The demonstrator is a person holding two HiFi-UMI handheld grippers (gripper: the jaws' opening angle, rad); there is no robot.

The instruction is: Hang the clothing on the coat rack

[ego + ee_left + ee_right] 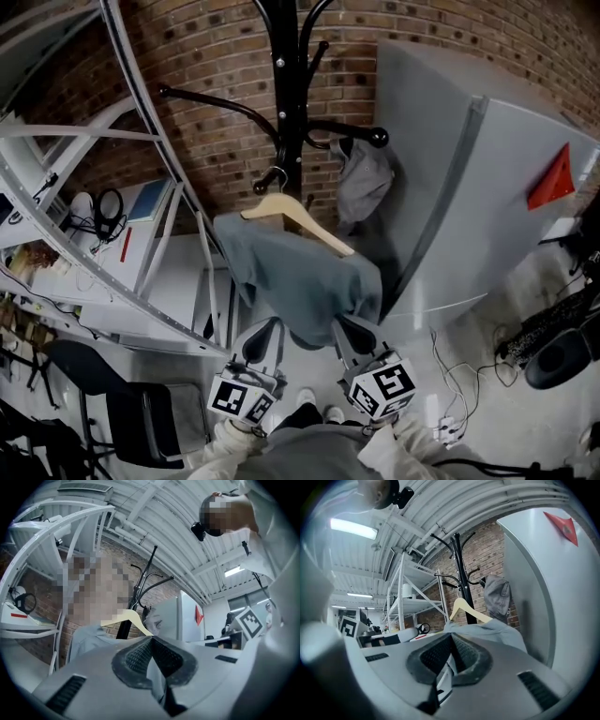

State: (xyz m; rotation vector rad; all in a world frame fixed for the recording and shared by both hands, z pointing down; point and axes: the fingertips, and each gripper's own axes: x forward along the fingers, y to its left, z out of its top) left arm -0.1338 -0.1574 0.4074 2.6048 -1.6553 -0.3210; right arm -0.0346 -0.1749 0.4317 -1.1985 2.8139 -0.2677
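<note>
A black coat rack point(289, 84) stands against the brick wall. In front of it a wooden hanger point(300, 216) carries a grey-blue garment point(291, 272), its hook close beside the pole. Whether the hook rests on the rack I cannot tell. My left gripper point(267, 326) is shut on the garment's near left edge. My right gripper point(345, 328) is shut on the near right edge. The left gripper view has closed jaws point(151, 651), with the hanger point(124, 619) and garment point(86, 639) beyond. In the right gripper view the garment point(497, 630) drapes over the closed jaws point(451, 651), under the hanger point(464, 609).
Another grey piece of clothing point(364, 178) hangs from a rack arm on the right. White metal shelving point(112, 187) fills the left. A tall grey cabinet point(469, 187) with a red triangle point(553, 178) stands right. A black chair point(122, 403) and floor cables point(450, 375) lie near.
</note>
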